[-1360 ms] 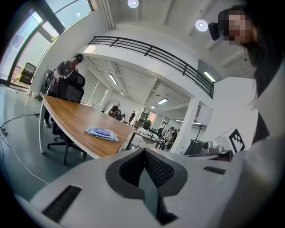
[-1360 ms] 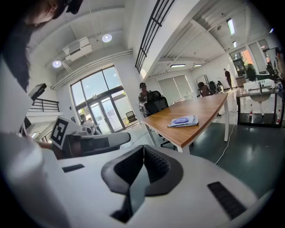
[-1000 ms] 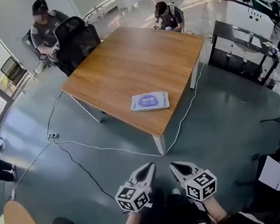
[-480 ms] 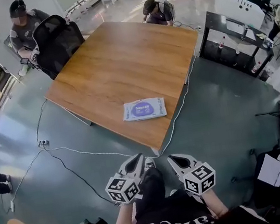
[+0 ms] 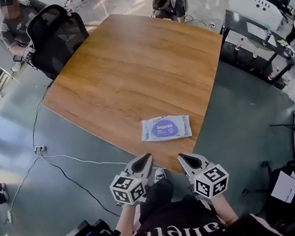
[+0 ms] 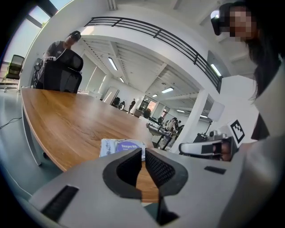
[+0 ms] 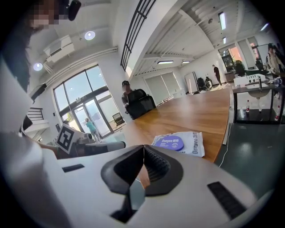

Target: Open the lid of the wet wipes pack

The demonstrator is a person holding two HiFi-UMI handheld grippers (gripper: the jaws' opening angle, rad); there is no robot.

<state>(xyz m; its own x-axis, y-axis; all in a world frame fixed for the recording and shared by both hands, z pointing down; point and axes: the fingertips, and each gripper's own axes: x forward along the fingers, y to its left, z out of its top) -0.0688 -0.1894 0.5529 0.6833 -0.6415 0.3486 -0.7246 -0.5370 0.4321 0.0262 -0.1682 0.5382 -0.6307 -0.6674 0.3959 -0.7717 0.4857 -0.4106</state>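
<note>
A flat white wet wipes pack [image 5: 166, 128] with a purple oval lid lies near the front corner of the wooden table [image 5: 128, 67]. Its lid lies flat and closed. The pack shows in the left gripper view [image 6: 121, 147] and in the right gripper view [image 7: 179, 144] just beyond the jaw tips. My left gripper [image 5: 146, 159] and right gripper [image 5: 182, 158] hover side by side in front of the table's near edge, short of the pack. Both are shut with nothing between the jaws.
A black office chair [image 5: 57, 37] and a seated person stand at the table's far left; another person sits at the far edge [image 5: 169, 4]. Cables [image 5: 77, 162] trail across the floor left of the table. A dark side table [image 5: 257, 41] stands to the right.
The view has closed in on the table: the pack now lies much nearer my grippers. Both grippers stay shut and side by side.
</note>
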